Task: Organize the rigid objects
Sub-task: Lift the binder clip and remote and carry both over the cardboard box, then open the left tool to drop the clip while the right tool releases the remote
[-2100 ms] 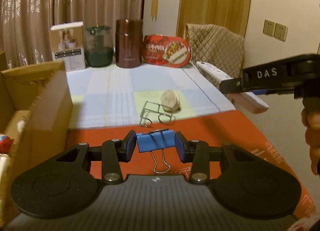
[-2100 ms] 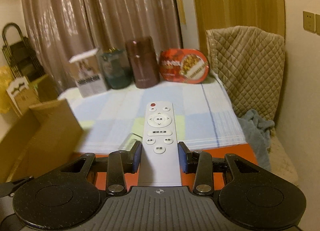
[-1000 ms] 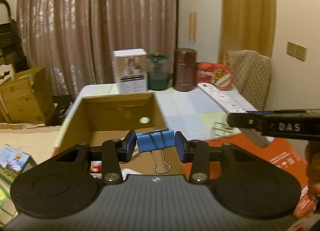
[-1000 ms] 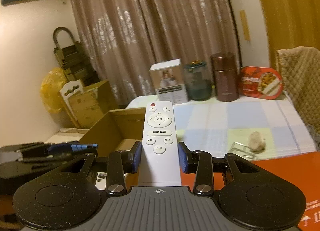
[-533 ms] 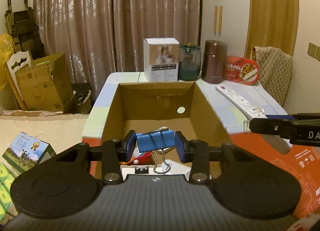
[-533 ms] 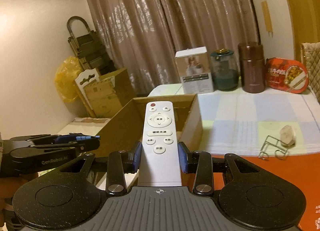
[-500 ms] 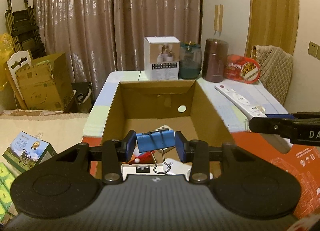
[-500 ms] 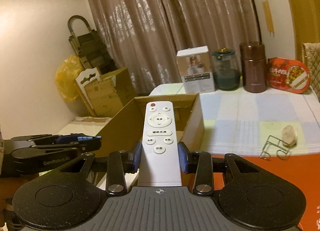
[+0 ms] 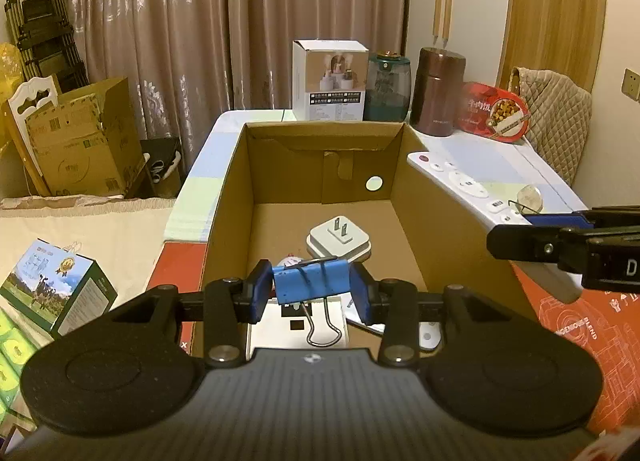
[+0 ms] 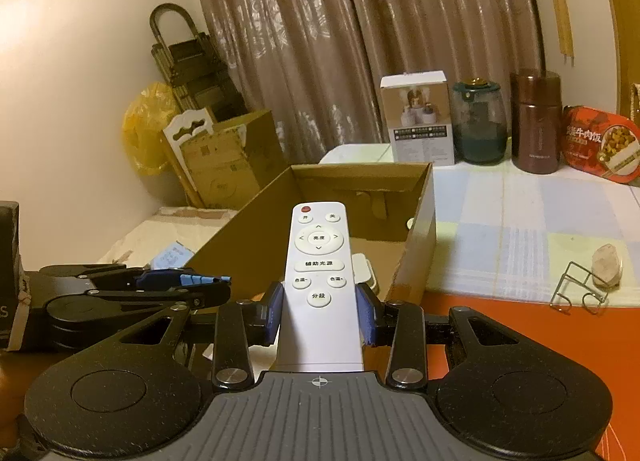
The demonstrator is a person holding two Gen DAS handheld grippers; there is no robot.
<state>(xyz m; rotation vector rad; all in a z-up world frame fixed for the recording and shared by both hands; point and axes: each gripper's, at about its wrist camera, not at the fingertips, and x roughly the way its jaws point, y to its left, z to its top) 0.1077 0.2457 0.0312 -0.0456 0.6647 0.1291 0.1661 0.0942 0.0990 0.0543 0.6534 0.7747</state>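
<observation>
Left wrist view: left gripper point(image 9: 311, 290) clamps a blue metal binder clip point(image 9: 311, 281) above the open brown cardboard box point(image 9: 232, 197), apparently over a white plug adapter point(image 9: 339, 242) inside; right wrist view: right gripper point(image 10: 320, 311) grips a white rectangular remote control point(image 10: 320, 281) above that box's near end.

Matt brown cardboard box point(image 9: 404, 197), smooth white plastic remote point(image 10: 320, 281), wire-handled binder clip point(image 9: 312, 283)

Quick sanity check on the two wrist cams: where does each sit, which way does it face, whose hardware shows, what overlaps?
Left wrist: on the left gripper, facing into the cardboard box; blue binder clip clamped; right gripper at right edge.
Right wrist: on the right gripper, facing box and table; white remote clamped; left gripper at left.
Shared: box, remote, back-row containers.
</observation>
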